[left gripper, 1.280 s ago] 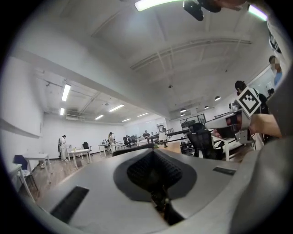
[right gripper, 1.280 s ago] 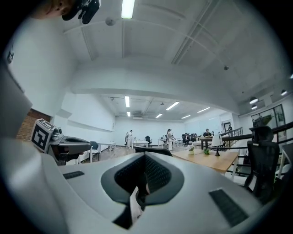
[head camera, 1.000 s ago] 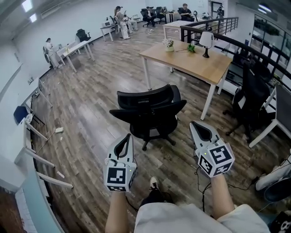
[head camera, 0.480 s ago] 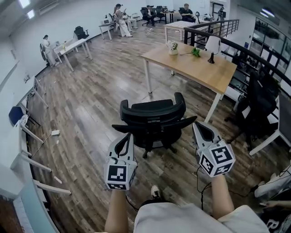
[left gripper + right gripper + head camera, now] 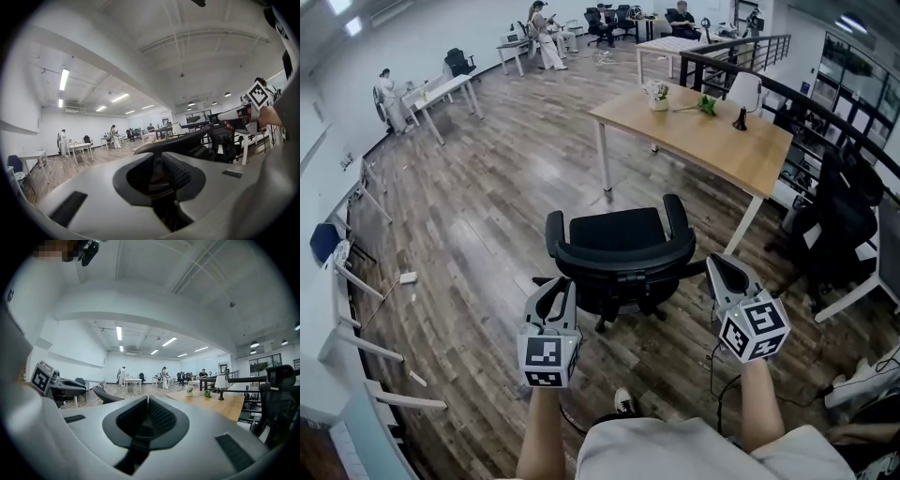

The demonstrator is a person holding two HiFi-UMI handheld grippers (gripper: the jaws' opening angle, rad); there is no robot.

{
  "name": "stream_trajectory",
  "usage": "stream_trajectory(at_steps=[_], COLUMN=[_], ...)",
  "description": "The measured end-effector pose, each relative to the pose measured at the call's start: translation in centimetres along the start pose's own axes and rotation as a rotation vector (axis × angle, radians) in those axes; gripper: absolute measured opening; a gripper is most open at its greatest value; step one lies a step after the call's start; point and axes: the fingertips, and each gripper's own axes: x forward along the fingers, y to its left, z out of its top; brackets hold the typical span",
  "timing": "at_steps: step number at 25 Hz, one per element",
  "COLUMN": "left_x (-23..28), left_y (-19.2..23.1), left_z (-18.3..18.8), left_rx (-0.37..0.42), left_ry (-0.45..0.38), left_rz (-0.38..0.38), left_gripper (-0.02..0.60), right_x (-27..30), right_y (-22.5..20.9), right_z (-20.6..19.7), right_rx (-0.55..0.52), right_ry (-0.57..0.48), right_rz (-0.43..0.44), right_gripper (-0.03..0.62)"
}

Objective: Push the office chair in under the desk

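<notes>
The black office chair (image 5: pixel 617 246) stands on the wood floor with its backrest rim towards me and its seat facing the wooden desk (image 5: pixel 703 141). My left gripper (image 5: pixel 562 282) is at the left end of the backrest; I cannot tell if it touches. Its jaws have just been opening and stand slightly parted, with nothing between them, and the chair's rim (image 5: pixel 187 140) lies just beyond the tips. My right gripper (image 5: pixel 716 263) is shut and empty beside the chair's right armrest. The right gripper view shows the desk (image 5: pixel 220 405) ahead.
A lamp (image 5: pixel 748 94) and a small plant (image 5: pixel 656 94) stand on the desk. A second black chair (image 5: pixel 842 220) and a dark railing (image 5: pixel 787 94) are at the right. White desks and several people are far back. A cable lies on the floor near my right foot.
I have walked closer to the chair, and both grippers have moved forward to either side of its backrest. The chair now shows its back squarely to me.
</notes>
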Motion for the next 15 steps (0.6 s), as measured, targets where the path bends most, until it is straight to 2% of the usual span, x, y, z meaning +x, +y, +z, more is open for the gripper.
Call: stream_trajectory(at_steps=[2, 6, 10, 15], left_x=[1.1, 3.5, 5.2, 6.6], left_y=[1.1, 2.8, 3.8, 4.3], left_z=[-1.1, -3.1, -4.2, -5.0], left_rx=[-0.007, -0.02, -0.033, -0.047], left_ry=[0.015, 0.032, 0.047, 0.06], left_rz=[-0.016, -0.047, -0.074, -0.094], left_gripper=[0.125, 0.169, 0.195, 0.211], right_x=[1.2, 3.1, 4.3, 5.7], right_y=[-0.1, -1.0, -1.0, -1.0], right_z=[-0.9, -3.0, -4.2, -5.7], right_rx=[0.009, 0.017, 0.0, -0.011], right_ry=[0.012, 0.048, 0.089, 0.142], right_rz=[-0.011, -0.055, -0.067, -0.05], right_gripper=[0.059, 0.106, 0.163, 0.204])
